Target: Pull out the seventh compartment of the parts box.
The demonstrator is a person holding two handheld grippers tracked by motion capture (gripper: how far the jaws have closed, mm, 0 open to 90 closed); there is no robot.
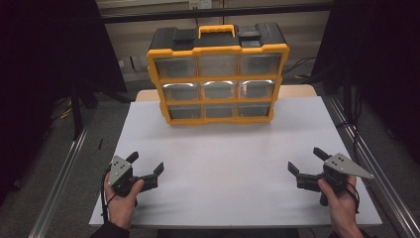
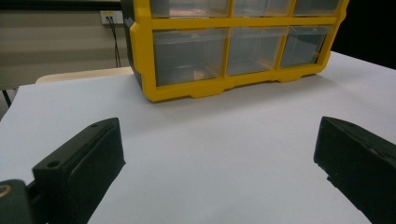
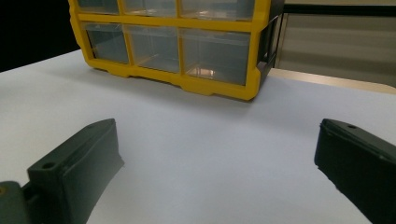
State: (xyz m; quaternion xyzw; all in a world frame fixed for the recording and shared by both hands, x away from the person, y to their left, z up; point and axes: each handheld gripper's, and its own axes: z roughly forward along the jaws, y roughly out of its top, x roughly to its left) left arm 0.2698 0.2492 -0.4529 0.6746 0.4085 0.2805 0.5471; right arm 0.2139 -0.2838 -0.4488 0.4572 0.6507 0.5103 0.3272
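Observation:
A yellow and black organizer box (image 1: 218, 74) with clear drawers and a yellow handle stands upright at the far middle of the white table (image 1: 223, 163). Its lower drawers face me in the left gripper view (image 2: 233, 51) and in the right gripper view (image 3: 177, 42). My left gripper (image 1: 145, 163) rests low at the near left, held by a hand, jaws wide apart with nothing between them (image 2: 215, 158). My right gripper (image 1: 306, 161) sits at the near right, also open and empty (image 3: 215, 158). Both point toward the box from well short of it.
Metal rails run along both sides of the table (image 1: 64, 173). Dark curtains hang left and right. A wooden surface edge (image 1: 297, 91) shows behind the white sheet. Cables (image 1: 302, 64) lie on the floor behind the box.

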